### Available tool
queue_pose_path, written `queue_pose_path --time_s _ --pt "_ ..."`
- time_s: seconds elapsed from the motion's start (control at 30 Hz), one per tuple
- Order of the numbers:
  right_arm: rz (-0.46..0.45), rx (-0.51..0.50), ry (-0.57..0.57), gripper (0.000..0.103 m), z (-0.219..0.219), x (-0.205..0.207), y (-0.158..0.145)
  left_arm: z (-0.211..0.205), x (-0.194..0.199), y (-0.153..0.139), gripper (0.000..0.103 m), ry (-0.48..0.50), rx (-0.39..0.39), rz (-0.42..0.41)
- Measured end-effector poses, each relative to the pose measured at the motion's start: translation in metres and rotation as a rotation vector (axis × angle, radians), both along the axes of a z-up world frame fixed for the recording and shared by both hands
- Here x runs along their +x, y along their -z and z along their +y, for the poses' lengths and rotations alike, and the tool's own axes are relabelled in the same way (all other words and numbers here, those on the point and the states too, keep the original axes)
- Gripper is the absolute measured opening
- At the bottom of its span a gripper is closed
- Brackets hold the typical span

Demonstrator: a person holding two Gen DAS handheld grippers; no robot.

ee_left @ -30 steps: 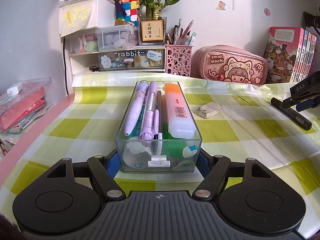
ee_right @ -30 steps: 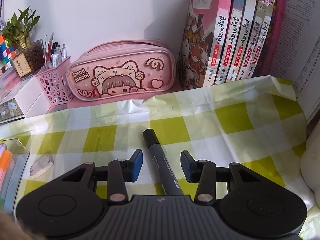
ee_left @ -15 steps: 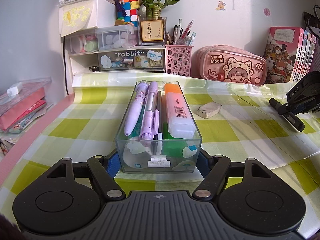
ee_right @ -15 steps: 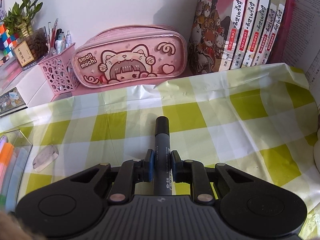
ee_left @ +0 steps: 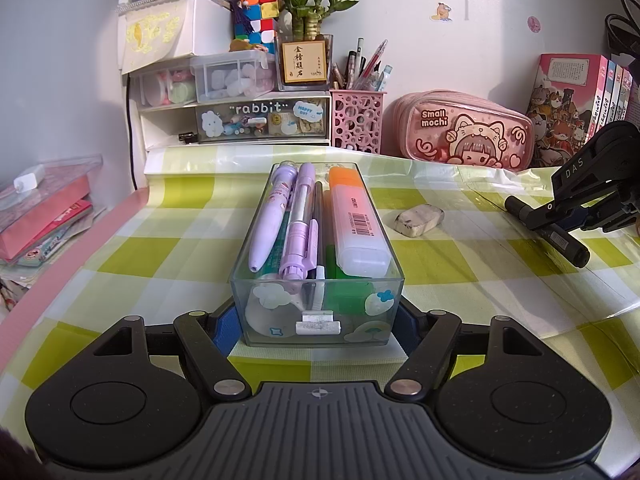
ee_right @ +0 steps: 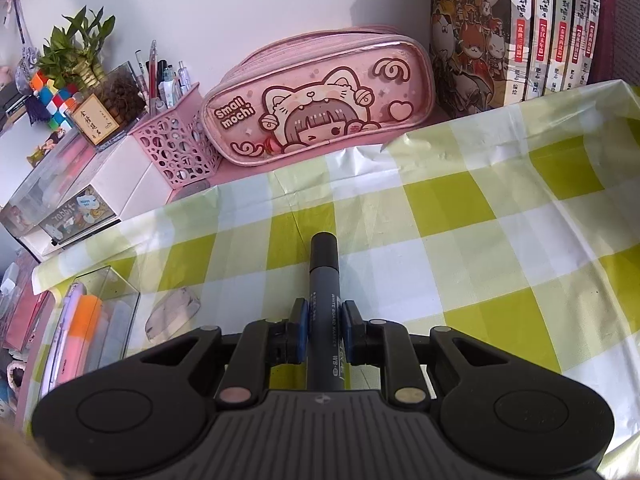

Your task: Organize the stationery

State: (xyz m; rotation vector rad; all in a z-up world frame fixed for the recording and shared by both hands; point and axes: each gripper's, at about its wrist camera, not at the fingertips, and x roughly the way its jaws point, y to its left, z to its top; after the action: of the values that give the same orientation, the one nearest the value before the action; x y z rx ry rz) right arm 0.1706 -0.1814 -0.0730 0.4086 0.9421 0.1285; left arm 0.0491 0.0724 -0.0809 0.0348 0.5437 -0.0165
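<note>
The right gripper (ee_right: 323,330) has its jaws pressed in on a dark grey whiteboard marker (ee_right: 325,280), the blue pads touching the barrel on both sides around its printed label. The marker's long axis runs straight forward along the fingers, its black cap end jutting out ahead of the jaws toward the pink "Small mochi" pencil pouch (ee_right: 320,100) at the wall. In the left wrist view the same marker (ee_left: 560,236) shows far to the right, pinched by the right gripper (ee_left: 576,216), lying roughly level with one end toward the clear box side and the other toward the near right; whether it touches the cloth cannot be told.

The left gripper (ee_left: 318,326) has its jaws spread wide around the near end of a clear rectangular plastic organiser box (ee_left: 318,304); the blue pads sit just beside the box's two side walls, and contact cannot be told. The box stands on the green-and-white checked tablecloth (ee_left: 460,264) over the table, its long axis pointing straight ahead of the jaws. Inside lie a lilac pen (ee_left: 270,216), a purple clip pen (ee_left: 300,236) and an orange-capped highlighter (ee_left: 354,220), all lengthwise. A worn grey-white eraser (ee_left: 419,220) lies on the cloth ahead and to the right of the left jaws, between box and marker.
</note>
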Motion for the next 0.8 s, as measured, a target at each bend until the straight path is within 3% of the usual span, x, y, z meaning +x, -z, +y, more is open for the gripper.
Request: queue_pose_path --time_s 0.33,0.8 --pt "-0.032 -0.112 -0.047 0.0 0.017 -0.001 -0.002 0.0 0.0 0.0 0.072 0.0 -0.001 0.0" --pt "-0.051 0.014 -0.054 0.0 0.028 -0.004 -0.011 0.0 0.0 0.0 0.072 0.0 0.0 0.0"
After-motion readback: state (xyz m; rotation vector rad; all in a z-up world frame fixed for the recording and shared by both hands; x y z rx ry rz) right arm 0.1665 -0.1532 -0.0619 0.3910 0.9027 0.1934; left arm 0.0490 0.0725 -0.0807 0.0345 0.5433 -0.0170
